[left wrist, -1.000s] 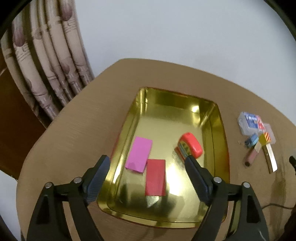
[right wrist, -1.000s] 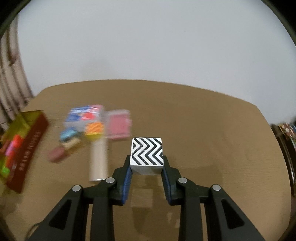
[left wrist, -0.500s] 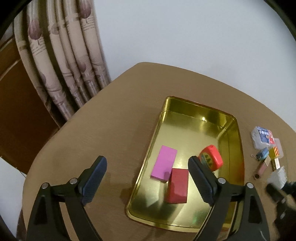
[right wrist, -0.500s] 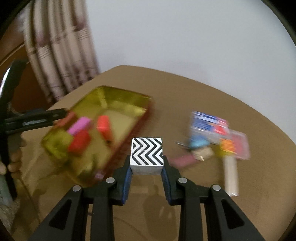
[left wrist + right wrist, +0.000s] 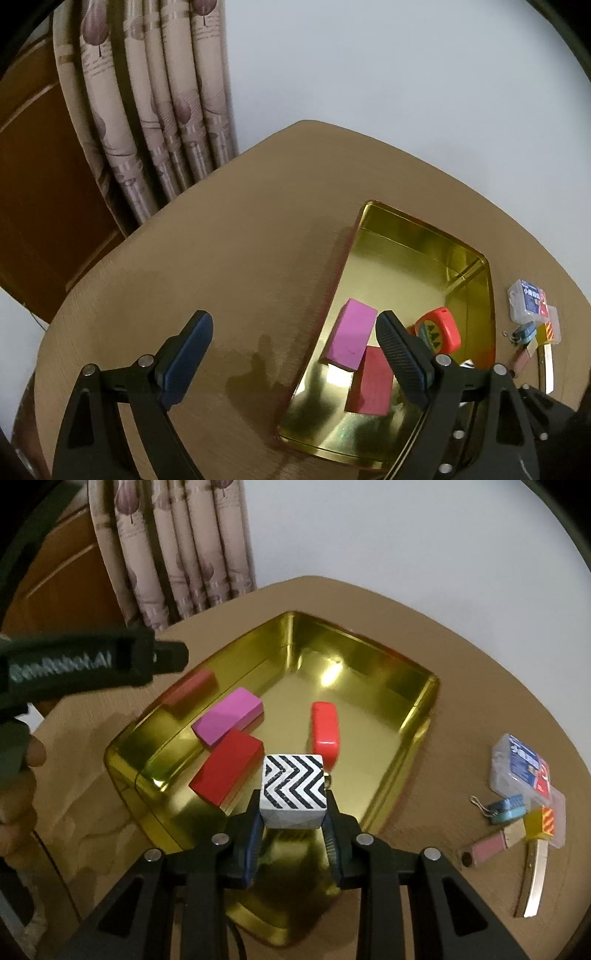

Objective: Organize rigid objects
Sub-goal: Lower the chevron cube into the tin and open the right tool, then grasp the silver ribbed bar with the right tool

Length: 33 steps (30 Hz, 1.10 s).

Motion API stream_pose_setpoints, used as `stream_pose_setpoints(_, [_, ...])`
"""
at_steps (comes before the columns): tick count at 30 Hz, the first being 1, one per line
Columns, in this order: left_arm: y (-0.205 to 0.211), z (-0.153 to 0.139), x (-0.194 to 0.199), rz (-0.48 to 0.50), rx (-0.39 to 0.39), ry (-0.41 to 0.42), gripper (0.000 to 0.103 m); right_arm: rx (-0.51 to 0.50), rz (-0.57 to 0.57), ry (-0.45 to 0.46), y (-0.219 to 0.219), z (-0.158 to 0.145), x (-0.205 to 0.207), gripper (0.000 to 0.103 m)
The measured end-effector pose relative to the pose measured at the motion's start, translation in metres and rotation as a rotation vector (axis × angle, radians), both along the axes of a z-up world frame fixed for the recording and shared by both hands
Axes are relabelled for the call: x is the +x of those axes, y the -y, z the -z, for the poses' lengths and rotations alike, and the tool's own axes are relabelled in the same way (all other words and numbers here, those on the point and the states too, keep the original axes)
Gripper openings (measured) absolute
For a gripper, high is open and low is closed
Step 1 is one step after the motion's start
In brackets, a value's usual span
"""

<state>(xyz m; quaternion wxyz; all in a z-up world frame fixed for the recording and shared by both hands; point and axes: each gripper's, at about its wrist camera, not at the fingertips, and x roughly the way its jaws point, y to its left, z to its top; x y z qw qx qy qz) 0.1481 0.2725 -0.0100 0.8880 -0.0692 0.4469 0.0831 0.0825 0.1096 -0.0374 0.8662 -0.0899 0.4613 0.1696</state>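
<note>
My right gripper (image 5: pixel 293 806) is shut on a white cube with black chevrons (image 5: pixel 293 786) and holds it over the near end of the gold tray (image 5: pixel 424 686). Inside the tray lie a pink block (image 5: pixel 229 716), a red block (image 5: pixel 227 764) and a red-orange rounded case (image 5: pixel 325 727). In the left wrist view my left gripper (image 5: pixel 291 321) stands open over bare table, left of the tray (image 5: pixel 406 221). Its right finger overlaps the pink block (image 5: pixel 352 334), the red block (image 5: pixel 373 384) and the case (image 5: pixel 439 332).
Right of the tray lie a clear plastic box with a blue label (image 5: pixel 521 768), a small blue charm (image 5: pixel 508 808), a yellow striped block (image 5: pixel 541 821), a pink tube (image 5: pixel 484 851) and a gold strip (image 5: pixel 535 878). Curtains (image 5: pixel 147 110) hang past the table's far left edge.
My right gripper has carried the chevron cube leftward, past the small items, to above the tray. My left gripper has drifted left off the tray and over bare table.
</note>
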Motion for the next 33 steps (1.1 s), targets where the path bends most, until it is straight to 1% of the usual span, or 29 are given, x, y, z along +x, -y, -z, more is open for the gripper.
stream_pose_setpoints(10, [-0.002,0.003,0.001,-0.015,-0.017,-0.01,0.088,-0.035,-0.007,-0.04,-0.012,0.02,0.013,0.03])
stream_pose_setpoints(16, [-0.003,0.005,0.004,-0.012,-0.028,-0.016,0.088,-0.023,-0.003,-0.045,-0.013,0.021,0.016,0.03])
stream_pose_setpoints(18, [-0.002,0.005,0.003,-0.008,-0.026,-0.016,0.088,-0.019,0.005,-0.034,-0.012,0.02,0.015,0.03])
stream_pose_setpoints(20, [-0.001,0.005,0.003,-0.005,-0.021,-0.016,0.088,-0.024,0.01,-0.039,-0.011,0.02,0.015,0.033])
stream_pose_setpoints(23, [0.0,0.005,0.003,0.008,-0.026,-0.018,0.088,-0.011,0.011,-0.036,-0.008,0.016,0.014,0.037])
stream_pose_setpoints(28, [0.001,0.003,0.001,0.017,-0.019,-0.009,0.088,0.052,0.039,-0.022,0.006,0.0,0.003,0.037])
stream_pose_setpoints(33, [0.007,0.003,-0.001,0.042,-0.004,-0.013,0.088,0.115,0.079,0.027,0.047,-0.017,-0.017,0.038])
